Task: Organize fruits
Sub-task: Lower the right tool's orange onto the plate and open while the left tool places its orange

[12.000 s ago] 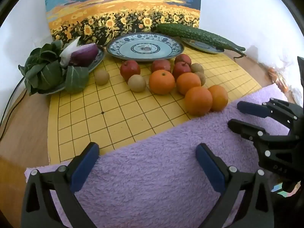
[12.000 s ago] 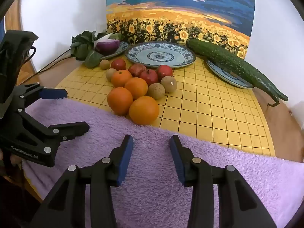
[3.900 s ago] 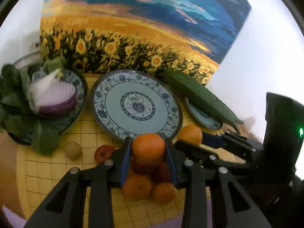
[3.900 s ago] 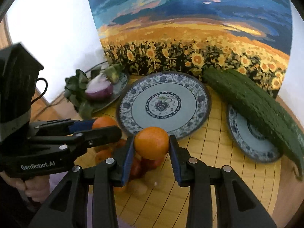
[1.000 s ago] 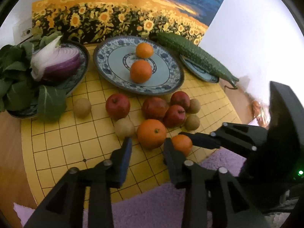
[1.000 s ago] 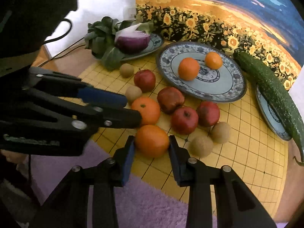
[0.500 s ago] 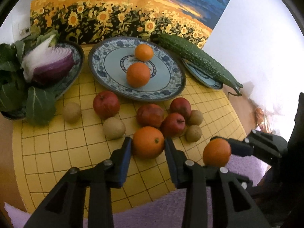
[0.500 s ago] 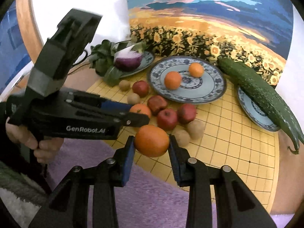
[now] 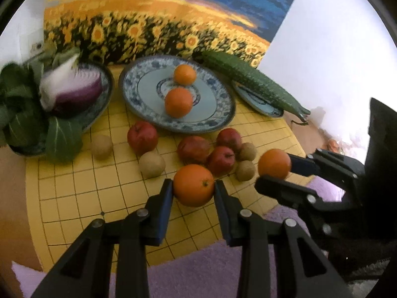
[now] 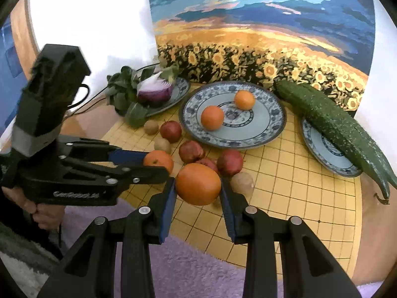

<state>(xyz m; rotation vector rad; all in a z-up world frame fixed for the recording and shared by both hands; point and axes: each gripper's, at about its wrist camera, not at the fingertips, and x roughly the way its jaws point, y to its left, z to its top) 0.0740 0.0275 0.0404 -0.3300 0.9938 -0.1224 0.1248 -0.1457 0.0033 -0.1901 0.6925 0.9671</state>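
Fruit spread on a gridded board before a painted backdrop

The round patterned middle plate (image 9: 224, 104) carries two small oranges (image 9: 178, 102), one behind the other. Left of it a dish (image 9: 105, 92) holds a halved onion (image 9: 72, 90) and leafy greens (image 9: 22, 114); right of it a long bumpy cucumber (image 9: 250, 82) lies across a smaller plate (image 9: 266, 109). Before the middle plate, round apples (image 9: 142, 137) and small kiwis (image 9: 151, 165) cluster on the square-lined board (image 9: 74, 193). A fuzzy towel (image 9: 198, 273) lies nearest, overlapping the board's edge.

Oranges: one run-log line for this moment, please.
left tongs: orange gripped | right tongs: orange gripped | centre plate: two oranges
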